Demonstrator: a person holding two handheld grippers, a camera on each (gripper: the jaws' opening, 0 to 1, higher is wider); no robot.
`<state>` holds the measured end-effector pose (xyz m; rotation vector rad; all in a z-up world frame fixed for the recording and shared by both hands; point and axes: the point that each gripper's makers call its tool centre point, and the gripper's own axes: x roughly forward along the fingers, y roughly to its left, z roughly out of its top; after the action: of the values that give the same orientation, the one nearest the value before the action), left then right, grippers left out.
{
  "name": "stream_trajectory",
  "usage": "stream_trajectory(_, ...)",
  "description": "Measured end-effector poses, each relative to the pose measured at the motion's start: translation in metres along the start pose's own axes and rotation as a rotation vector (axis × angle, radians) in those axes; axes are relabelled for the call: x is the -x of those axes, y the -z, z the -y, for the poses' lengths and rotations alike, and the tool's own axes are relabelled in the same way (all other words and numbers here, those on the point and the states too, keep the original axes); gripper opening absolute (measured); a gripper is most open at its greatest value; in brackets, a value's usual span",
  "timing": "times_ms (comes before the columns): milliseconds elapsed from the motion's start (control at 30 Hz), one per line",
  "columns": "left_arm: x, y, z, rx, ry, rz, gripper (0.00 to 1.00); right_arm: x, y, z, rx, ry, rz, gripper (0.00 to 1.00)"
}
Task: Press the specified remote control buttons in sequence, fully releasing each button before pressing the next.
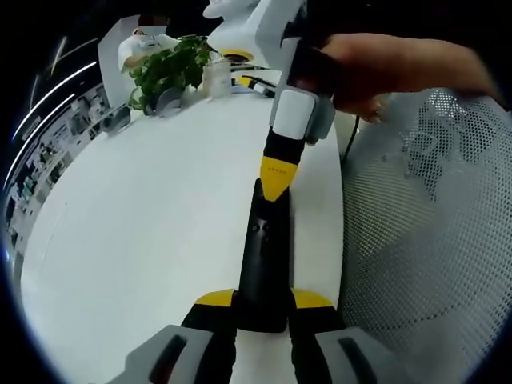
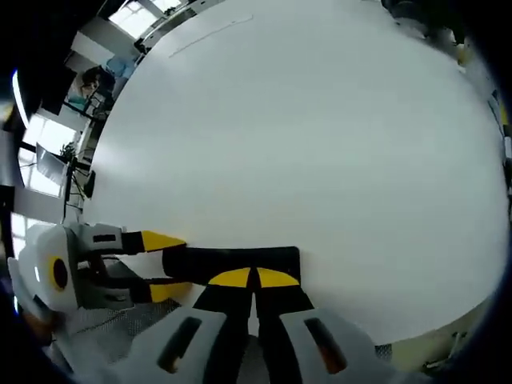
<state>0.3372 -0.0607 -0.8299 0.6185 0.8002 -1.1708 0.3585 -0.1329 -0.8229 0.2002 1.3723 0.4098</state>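
Remote (image 1: 262,264): long, black, slim bar flat on white table (image 1: 144,232).
Left gripper (image 1: 262,308): clamps its near end.
Right gripper (image 2: 254,278): jaws together, tips on it.

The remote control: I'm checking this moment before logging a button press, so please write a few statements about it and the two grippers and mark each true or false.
1. The left gripper holds one end of the black remote control. True.
2. The right gripper is shut, its yellow tips down on the remote control. True.
3. The remote control hangs in the air far above the white table. False: it lies along the table near its edge.
4. A potted green plant stands at the far end of the table. True.
5. The remote control is white. False: it is black.
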Motion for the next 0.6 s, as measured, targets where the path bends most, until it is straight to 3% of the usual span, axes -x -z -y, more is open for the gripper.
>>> stream_trajectory(67, 0.000, 0.001, 0.000, -0.005, 0.002, -0.003, 0.24, 0.001, -0.002, 0.001, 0.005, 0.008, 0.009, 0.00)
stream_trajectory(233, -0.002, -0.003, 0.006, -0.024, 0.019, 0.001, 0.24, 0.004, -0.013, -0.011, -0.059, -0.096, 0.077, 0.00)
stream_trajectory(367, -0.002, -0.001, 0.006, -0.021, 0.022, 0.001, 0.24, 0.004, -0.009, -0.003, -0.103, -0.091, 0.065, 0.00)
stream_trajectory(600, -0.001, -0.001, 0.006, -0.014, 0.020, 0.000, 0.24, 0.000, -0.004, -0.007, -0.189, -0.157, 0.051, 0.00)
